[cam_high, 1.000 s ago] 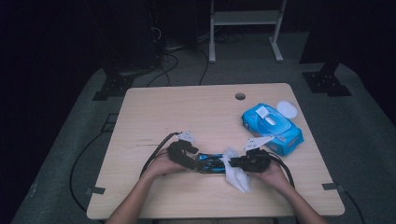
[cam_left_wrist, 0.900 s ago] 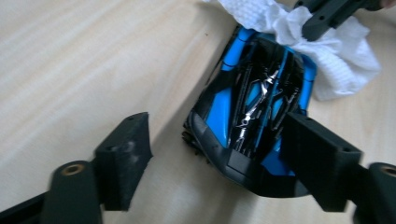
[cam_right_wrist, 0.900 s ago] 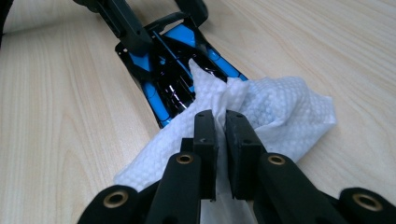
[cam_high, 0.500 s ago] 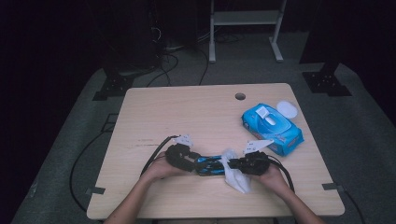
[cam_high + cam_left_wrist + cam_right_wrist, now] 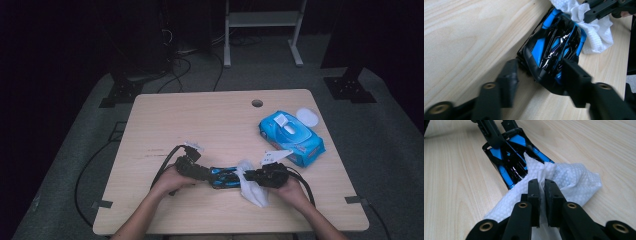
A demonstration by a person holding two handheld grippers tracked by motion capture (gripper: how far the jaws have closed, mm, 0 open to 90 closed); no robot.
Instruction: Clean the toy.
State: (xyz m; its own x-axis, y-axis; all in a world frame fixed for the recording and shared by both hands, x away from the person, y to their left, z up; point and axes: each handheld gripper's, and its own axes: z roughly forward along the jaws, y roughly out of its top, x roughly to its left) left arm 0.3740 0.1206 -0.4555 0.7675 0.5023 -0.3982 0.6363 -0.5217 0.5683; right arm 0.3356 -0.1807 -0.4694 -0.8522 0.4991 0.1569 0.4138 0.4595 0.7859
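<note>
The left claw [image 5: 540, 75] has just been closing around the black-and-blue toy car [image 5: 223, 177] near the table's [image 5: 200, 120] front edge (long axis pointing at the right claw [image 5: 542, 185]), which pinches a white wipe [image 5: 574, 178] against its far end.

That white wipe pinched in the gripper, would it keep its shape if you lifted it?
Probably not. The white wipe sags in soft folds around the right gripper, so it likely hangs limp. It looks thin and light, and its dimpled surface should grip rather than slip.
</note>
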